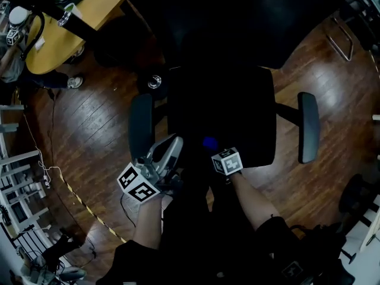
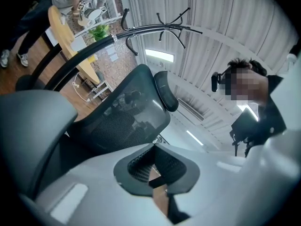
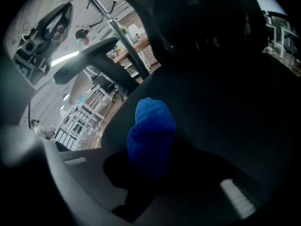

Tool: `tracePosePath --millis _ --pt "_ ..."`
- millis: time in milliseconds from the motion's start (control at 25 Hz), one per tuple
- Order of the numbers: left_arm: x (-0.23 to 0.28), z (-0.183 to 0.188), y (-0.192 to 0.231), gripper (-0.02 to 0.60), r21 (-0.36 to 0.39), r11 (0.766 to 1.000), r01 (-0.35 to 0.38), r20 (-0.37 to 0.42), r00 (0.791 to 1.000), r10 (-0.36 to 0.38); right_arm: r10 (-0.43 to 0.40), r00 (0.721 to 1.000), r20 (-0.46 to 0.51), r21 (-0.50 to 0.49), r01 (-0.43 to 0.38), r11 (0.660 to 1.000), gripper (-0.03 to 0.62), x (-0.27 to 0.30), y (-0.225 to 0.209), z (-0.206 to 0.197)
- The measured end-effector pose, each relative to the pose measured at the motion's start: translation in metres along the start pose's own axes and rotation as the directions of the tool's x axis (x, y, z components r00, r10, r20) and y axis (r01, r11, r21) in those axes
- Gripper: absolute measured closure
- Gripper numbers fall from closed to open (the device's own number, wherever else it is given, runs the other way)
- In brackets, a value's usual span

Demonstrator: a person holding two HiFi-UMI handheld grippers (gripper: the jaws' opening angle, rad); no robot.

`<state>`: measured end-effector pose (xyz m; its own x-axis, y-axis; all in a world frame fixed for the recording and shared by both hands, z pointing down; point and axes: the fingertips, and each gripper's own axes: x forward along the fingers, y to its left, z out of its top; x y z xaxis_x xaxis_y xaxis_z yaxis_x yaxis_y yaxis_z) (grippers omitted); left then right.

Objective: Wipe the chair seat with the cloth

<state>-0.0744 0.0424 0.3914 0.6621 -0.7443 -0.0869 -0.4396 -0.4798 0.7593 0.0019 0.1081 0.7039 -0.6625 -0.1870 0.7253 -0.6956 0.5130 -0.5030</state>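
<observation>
The black office chair seat (image 1: 228, 108) fills the middle of the head view, with an armrest (image 1: 141, 126) on its left and another (image 1: 308, 126) on its right. My right gripper (image 1: 212, 148) is at the seat's near edge, shut on a bunched blue cloth (image 1: 209, 142). In the right gripper view the cloth (image 3: 150, 133) sticks out of the right gripper (image 3: 153, 161) over the dark seat (image 3: 225, 107). My left gripper (image 1: 171, 144) hovers by the left armrest, off the seat's front left corner. In its own view the left gripper (image 2: 155, 172) is shut and empty, facing the mesh backrest (image 2: 124, 114).
Dark wooden floor (image 1: 101, 129) surrounds the chair. A yellow table (image 1: 50, 40) stands at the far left with a person's shoes (image 1: 74, 82) beside it. White shelving (image 1: 18, 171) and a floor cable (image 1: 56, 171) lie at the left. A coat rack (image 2: 162, 27) rises behind the chair.
</observation>
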Motion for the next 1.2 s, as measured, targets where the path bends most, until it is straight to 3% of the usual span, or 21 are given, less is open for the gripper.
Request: tracePosePath --millis 240,560,960,1080,1200 --pt "0.028 -0.019 -0.006 0.589 -0.012 0.998 0.057 -0.074 0.996 -0.058 -0.18 0.983 0.028 0.081 0.177 0.981 0.559 -0.064 -0.09 -0.014" --pt "0.054 -0.037 -0.014 0.589 -0.022 0.994 0.103 -0.127 0.986 -0.105 -0.395 0.919 -0.005 0.124 0.393 0.911 0.559 -0.143 -0.179 -0.032" --pt "0.056 -0.029 -0.001 0.589 -0.032 0.996 0.087 -0.11 0.99 -0.09 -0.399 0.917 0.021 0.07 0.397 0.915 0.559 -0.143 -0.183 -0.024" --pt "0.053 -0.026 0.001 0.589 -0.039 0.996 0.083 -0.092 0.992 -0.086 -0.385 0.92 0.066 0.013 0.385 0.923 0.559 -0.139 -0.179 0.013" --pt "0.051 -0.022 0.006 0.589 -0.046 0.997 0.068 -0.063 0.995 -0.071 -0.338 0.934 0.113 -0.05 0.345 0.937 0.559 -0.117 -0.173 0.078"
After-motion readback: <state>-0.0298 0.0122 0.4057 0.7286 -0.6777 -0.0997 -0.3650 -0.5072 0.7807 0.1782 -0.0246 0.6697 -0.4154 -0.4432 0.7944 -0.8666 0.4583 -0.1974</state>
